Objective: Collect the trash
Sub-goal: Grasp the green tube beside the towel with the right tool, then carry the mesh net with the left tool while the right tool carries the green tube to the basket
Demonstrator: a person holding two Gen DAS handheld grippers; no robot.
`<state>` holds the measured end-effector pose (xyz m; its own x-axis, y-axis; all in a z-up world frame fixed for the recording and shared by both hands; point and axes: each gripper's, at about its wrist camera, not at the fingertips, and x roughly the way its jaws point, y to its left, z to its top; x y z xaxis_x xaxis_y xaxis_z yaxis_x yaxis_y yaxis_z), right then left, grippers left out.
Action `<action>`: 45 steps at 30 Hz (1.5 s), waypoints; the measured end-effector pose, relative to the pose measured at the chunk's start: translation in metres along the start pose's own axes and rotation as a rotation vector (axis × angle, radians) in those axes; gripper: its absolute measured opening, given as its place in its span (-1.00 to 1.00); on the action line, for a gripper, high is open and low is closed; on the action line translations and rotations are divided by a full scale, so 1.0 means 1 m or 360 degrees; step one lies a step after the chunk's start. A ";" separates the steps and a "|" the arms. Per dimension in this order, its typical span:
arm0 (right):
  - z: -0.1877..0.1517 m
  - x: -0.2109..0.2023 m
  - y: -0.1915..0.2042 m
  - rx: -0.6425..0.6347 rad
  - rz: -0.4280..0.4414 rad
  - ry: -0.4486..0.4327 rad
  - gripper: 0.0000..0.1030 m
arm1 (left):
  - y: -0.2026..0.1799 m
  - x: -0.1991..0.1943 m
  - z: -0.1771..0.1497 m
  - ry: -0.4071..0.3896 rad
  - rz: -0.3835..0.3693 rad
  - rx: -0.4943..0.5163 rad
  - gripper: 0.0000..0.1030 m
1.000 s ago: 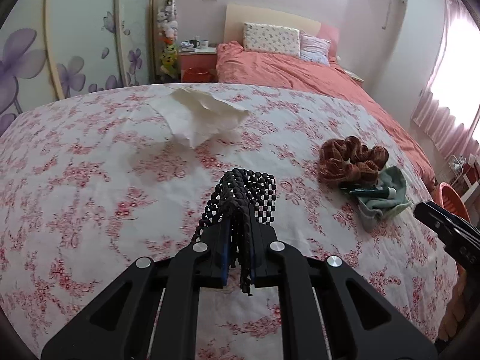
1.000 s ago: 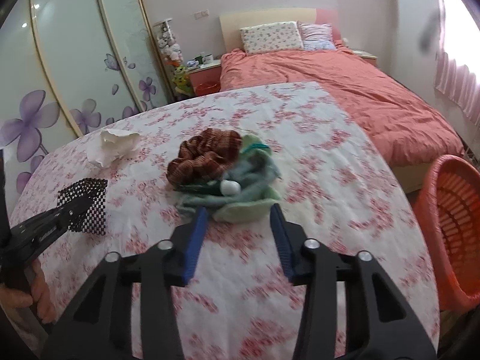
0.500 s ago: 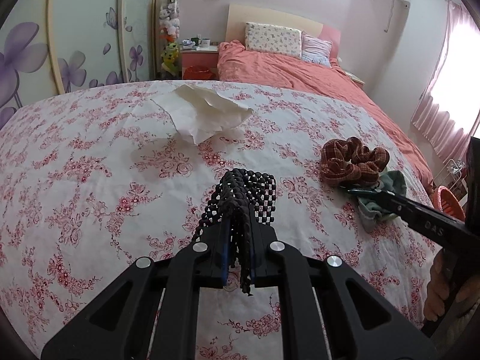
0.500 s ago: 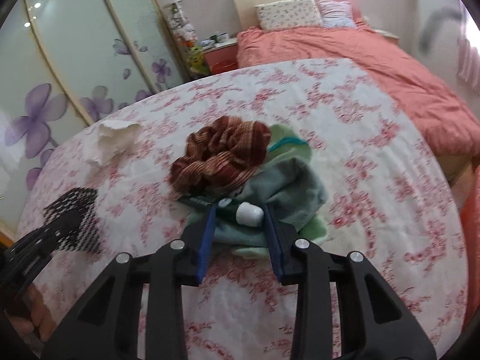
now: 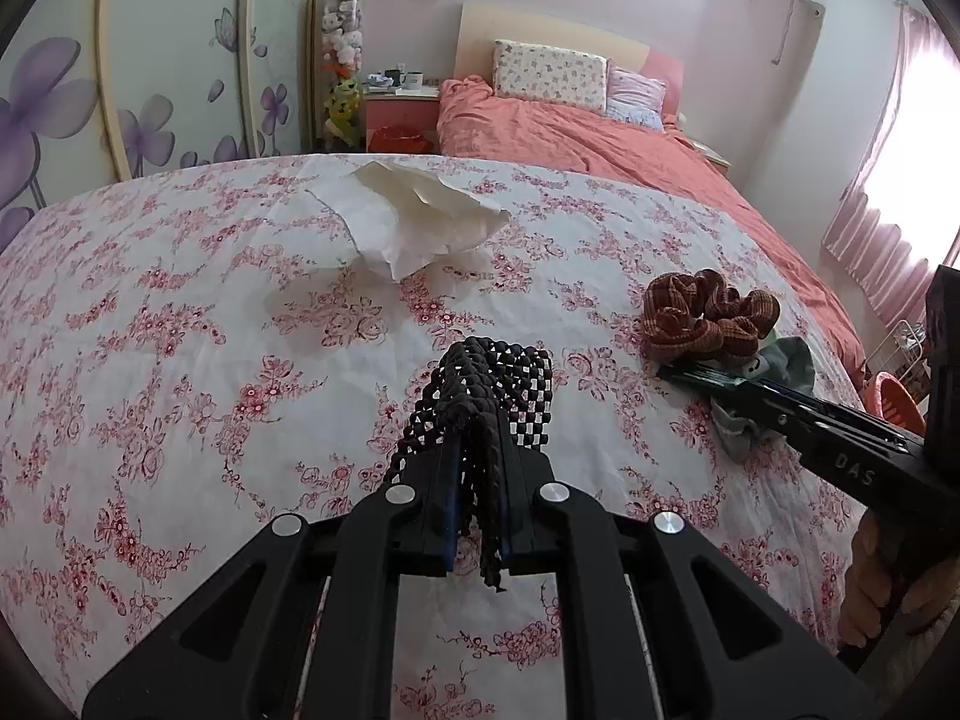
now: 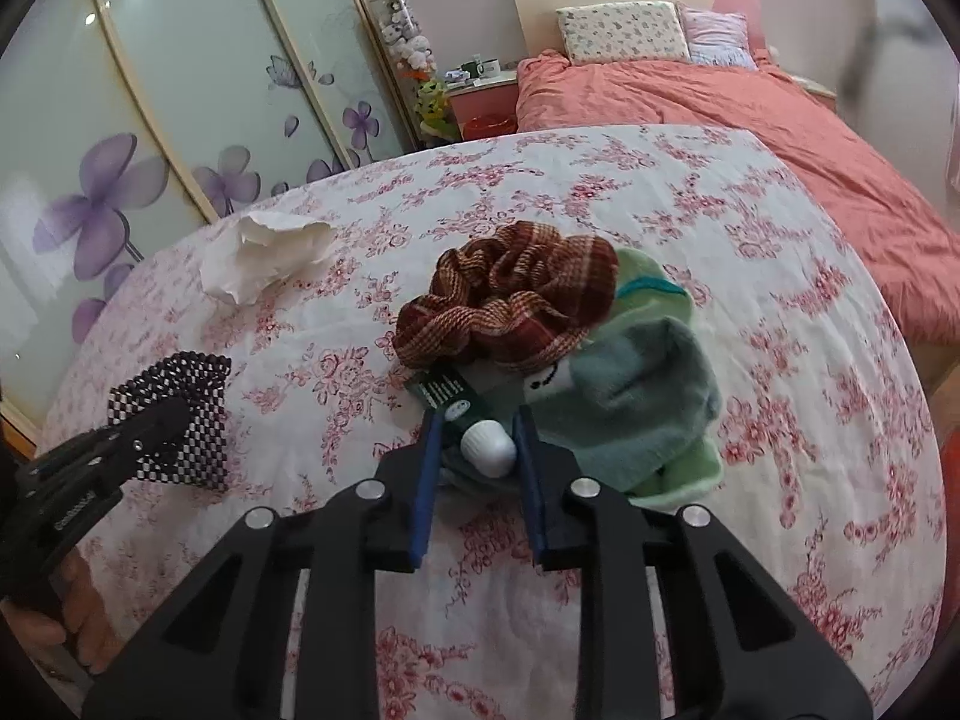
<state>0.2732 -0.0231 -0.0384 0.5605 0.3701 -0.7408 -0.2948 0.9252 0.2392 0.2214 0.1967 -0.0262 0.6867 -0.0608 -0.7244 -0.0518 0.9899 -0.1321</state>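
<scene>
My left gripper is shut on a black beaded mesh piece, held just above the floral cloth; it also shows in the right wrist view. My right gripper is open, its jaws on either side of the white cap of a dark green tube that lies on green socks. A brown plaid scrunchie lies just beyond the tube. A crumpled white tissue lies farther back on the cloth, also seen in the right wrist view.
The table wears a white cloth with red flowers. An orange basket stands past the table's right edge. A pink bed and a wardrobe with purple flowers lie behind.
My right gripper has moved forward and down to the tube and narrowed around its cap. My left gripper keeps hold of the mesh and has barely moved.
</scene>
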 end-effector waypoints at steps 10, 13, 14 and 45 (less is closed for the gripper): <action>-0.004 0.001 0.025 -0.0143 -0.0035 0.0037 -0.48 | 0.002 -0.003 -0.001 0.0008 -0.0001 -0.0013 -0.82; -0.001 0.008 0.033 -0.0174 -0.0069 0.0058 -0.47 | 0.004 -0.006 -0.003 0.0012 0.0002 -0.0019 -0.82; 0.000 0.011 0.036 -0.0187 -0.0084 0.0069 -0.47 | 0.005 -0.006 -0.004 0.0013 0.0005 -0.0020 -0.82; -0.038 -0.097 -0.022 0.0057 -0.0133 -0.0255 -0.62 | -0.053 -0.026 -0.004 -0.0030 -0.0092 0.0069 -0.82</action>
<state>0.1960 -0.0830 0.0042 0.6987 0.2979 -0.6504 -0.2161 0.9546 0.2051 0.2033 0.1457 -0.0028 0.7012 -0.1157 -0.7035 0.0191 0.9894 -0.1436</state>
